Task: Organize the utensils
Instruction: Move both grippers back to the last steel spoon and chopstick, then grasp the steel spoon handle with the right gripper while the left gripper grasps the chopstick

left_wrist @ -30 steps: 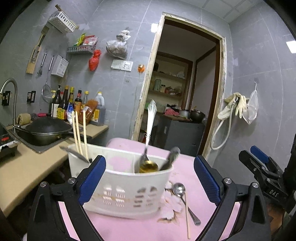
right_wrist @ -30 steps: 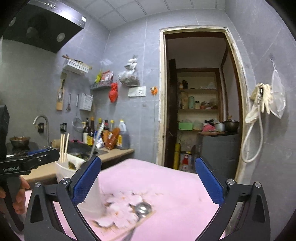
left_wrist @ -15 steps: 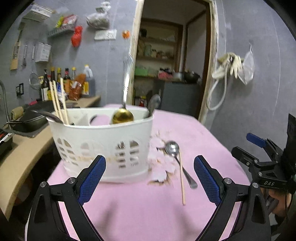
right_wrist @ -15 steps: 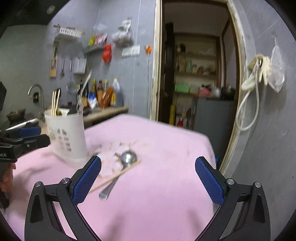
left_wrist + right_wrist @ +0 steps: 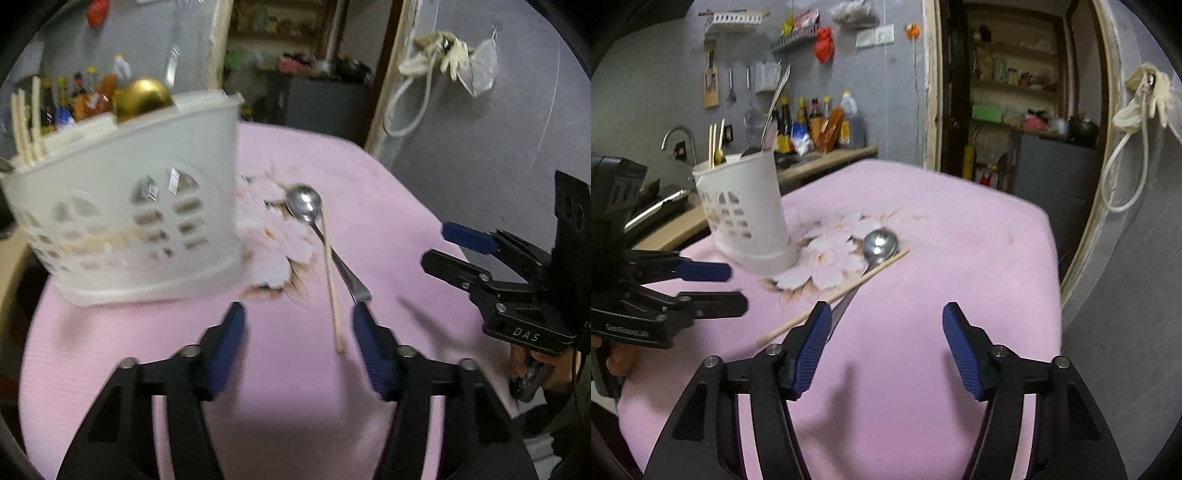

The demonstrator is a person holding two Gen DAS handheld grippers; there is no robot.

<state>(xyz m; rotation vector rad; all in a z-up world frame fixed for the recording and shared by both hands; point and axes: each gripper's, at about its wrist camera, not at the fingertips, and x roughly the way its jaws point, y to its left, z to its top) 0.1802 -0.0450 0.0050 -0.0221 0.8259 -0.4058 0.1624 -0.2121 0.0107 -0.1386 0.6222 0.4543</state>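
A white slotted utensil basket (image 5: 125, 218) (image 5: 746, 218) stands on the pink cloth (image 5: 280, 376), holding chopsticks (image 5: 26, 122), a gold spoon (image 5: 142, 94) and other utensils. A steel spoon (image 5: 306, 206) (image 5: 881, 243) and a single wooden chopstick (image 5: 330, 280) (image 5: 834, 297) lie crossed on the cloth right of the basket. My left gripper (image 5: 297, 325) is open and empty just short of the chopstick's near end. My right gripper (image 5: 882, 325) is open and empty, its left finger by the spoon's handle.
The pink cloth (image 5: 942, 229) covers a small table with edges close on all sides. A kitchen counter with bottles (image 5: 820, 125) and a sink tap (image 5: 674, 136) lies behind. A doorway (image 5: 1015, 92) opens at the back.
Both grippers have tilted down and moved in toward the spoon and chopstick on the cloth. The jaws of both have narrowed but stay open.
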